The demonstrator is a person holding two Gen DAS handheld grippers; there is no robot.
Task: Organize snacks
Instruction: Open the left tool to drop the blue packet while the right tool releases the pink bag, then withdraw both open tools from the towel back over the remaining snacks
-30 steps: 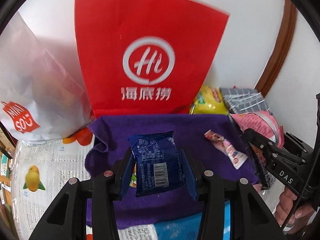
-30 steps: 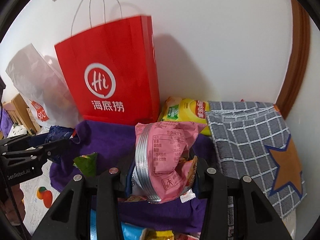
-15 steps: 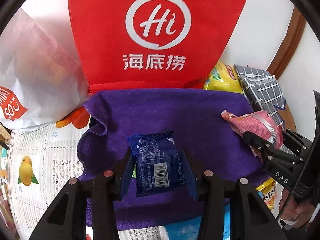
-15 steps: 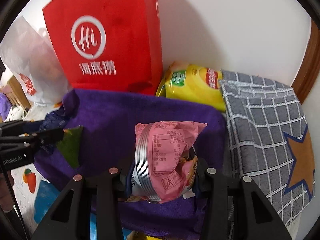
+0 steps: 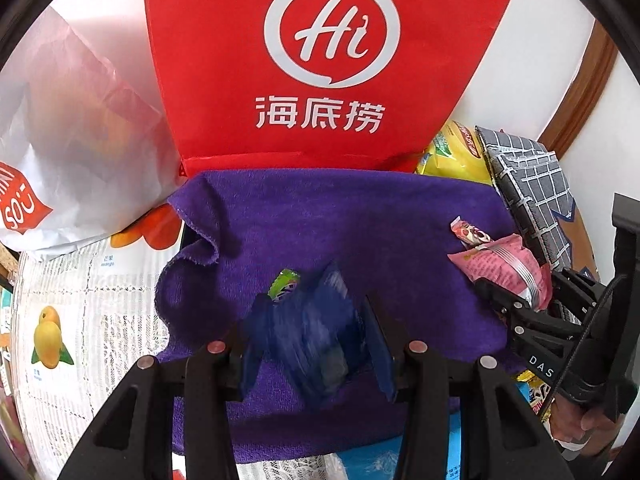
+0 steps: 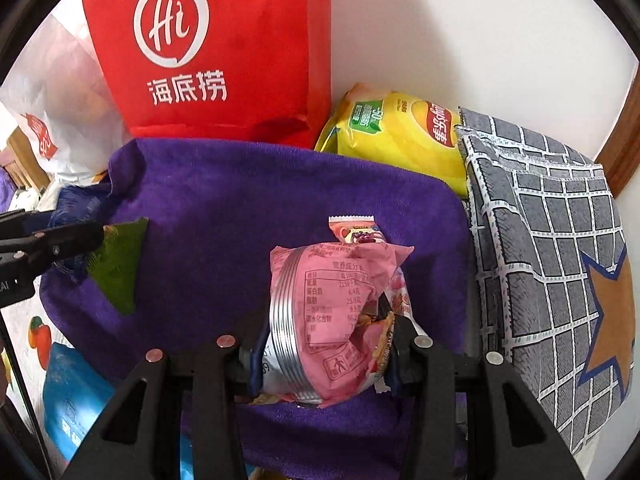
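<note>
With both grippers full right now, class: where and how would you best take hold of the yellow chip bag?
Grip the yellow chip bag by its near, free long edge, coming from the purple cloth side. It lies wedged between the red bag and the checked pouch, against the wall.

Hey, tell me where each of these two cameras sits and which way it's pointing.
Left wrist view: sits on the left tool, looking forward and down at the purple cloth before the red bag; a blurred blue packet lies between its fingers; the right tool and a hand show at right.
Right wrist view: sits on the right tool, which clamps the pink packet, facing the same cloth; the left tool enters at left.
Shared: cloth, red bag, yellow chip bag, grey checked bag.
</note>
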